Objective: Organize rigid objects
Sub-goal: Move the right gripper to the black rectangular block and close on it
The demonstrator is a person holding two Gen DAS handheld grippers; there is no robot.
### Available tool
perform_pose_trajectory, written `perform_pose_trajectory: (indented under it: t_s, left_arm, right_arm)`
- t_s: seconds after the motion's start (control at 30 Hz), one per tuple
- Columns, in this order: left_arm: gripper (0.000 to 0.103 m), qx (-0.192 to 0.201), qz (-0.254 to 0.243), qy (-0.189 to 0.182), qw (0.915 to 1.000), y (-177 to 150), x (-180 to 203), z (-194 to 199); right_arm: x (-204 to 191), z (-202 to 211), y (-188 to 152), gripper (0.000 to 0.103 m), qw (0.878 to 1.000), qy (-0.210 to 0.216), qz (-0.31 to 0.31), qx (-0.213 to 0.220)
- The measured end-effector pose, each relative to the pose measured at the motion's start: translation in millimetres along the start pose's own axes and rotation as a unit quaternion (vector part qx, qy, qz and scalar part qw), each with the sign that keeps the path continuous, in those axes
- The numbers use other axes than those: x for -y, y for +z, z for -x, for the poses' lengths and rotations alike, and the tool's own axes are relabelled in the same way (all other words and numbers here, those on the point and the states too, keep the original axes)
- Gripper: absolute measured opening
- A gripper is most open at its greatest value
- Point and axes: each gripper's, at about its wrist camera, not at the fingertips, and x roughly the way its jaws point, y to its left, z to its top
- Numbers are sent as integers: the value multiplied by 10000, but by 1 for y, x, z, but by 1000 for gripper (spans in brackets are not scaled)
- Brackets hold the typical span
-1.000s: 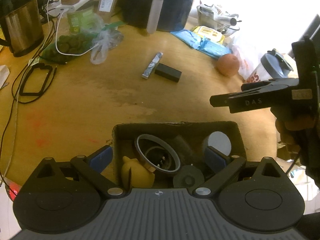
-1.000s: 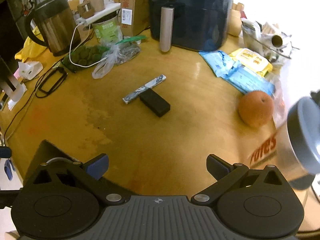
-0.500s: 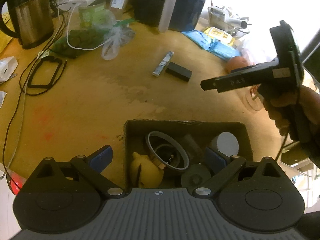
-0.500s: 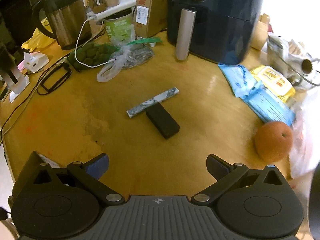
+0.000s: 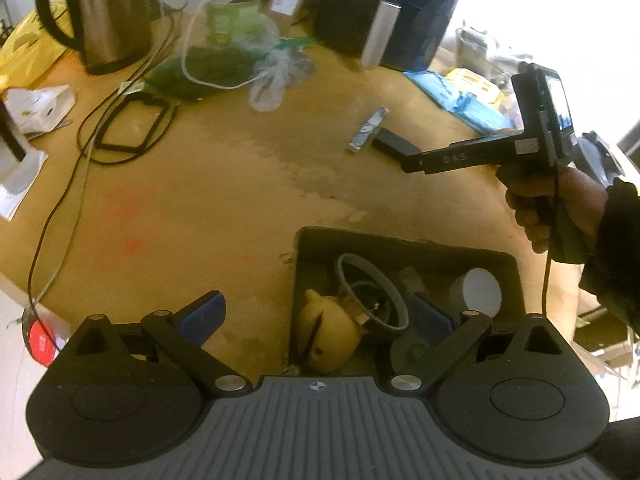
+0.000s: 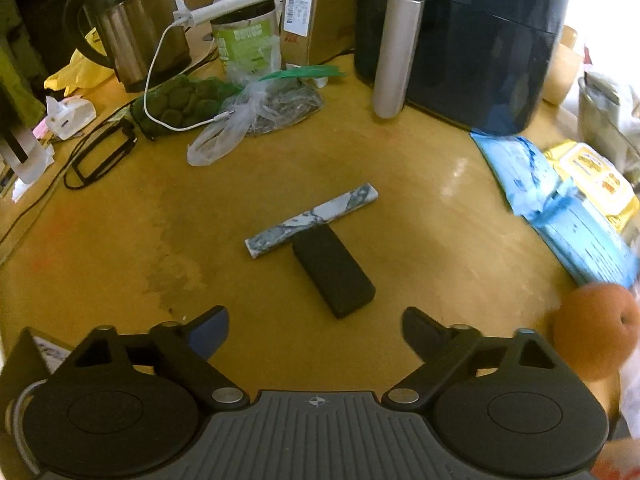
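Observation:
A black rectangular block (image 6: 334, 272) and a marbled grey-white bar (image 6: 312, 220) lie touching on the wooden table, just ahead of my open, empty right gripper (image 6: 314, 328). Both also show in the left wrist view, the block (image 5: 394, 146) and the bar (image 5: 368, 129), with the right gripper (image 5: 412, 164) seen from the side above them. My left gripper (image 5: 316, 316) is open and empty over the near edge of a dark cardboard box (image 5: 404, 240), which holds a yellow toy (image 5: 330, 334), a grey ring (image 5: 372, 292) and a white cylinder (image 5: 478, 290).
A black air fryer (image 6: 460, 36), steel kettle (image 6: 132, 36), green tin (image 6: 246, 44), plastic bags (image 6: 256, 116) and cables (image 6: 100, 152) crowd the far side. Blue packets (image 6: 560, 208) and an orange fruit (image 6: 594, 332) lie at the right.
My right gripper has moved forward and left toward the black block and bar, which now sit closer and more central. My left gripper has shifted left, so the box sits further right.

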Motion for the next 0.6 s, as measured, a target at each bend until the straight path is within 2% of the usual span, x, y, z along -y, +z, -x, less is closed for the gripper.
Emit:
perform_pose_trajectory:
  t_s: [0.1,0.17,0.4,0.47,0.6]
  left_arm:
    - [100,4,137,69,9999,-3,-5,2]
    - [100,29,228,110,9997,-4,-8,3]
    - [100,89,488,212,9985,-9,-15,6]
    - [100,91,536,235,9982,-10,-16,7]
    - [100,90,617,266,9977,-11,-18,8]
  right_arm:
    - [0,-13,3,83,9998,-160,127,35]
    - [2,-20,4,73,9996,-222,147,65]
    - [5,-42,13,59,9991,-249,319,149]
    - [5,-48,15,47,9991,-208,353,136]
    - [6,-53,18,36,9992,-185,318,154]
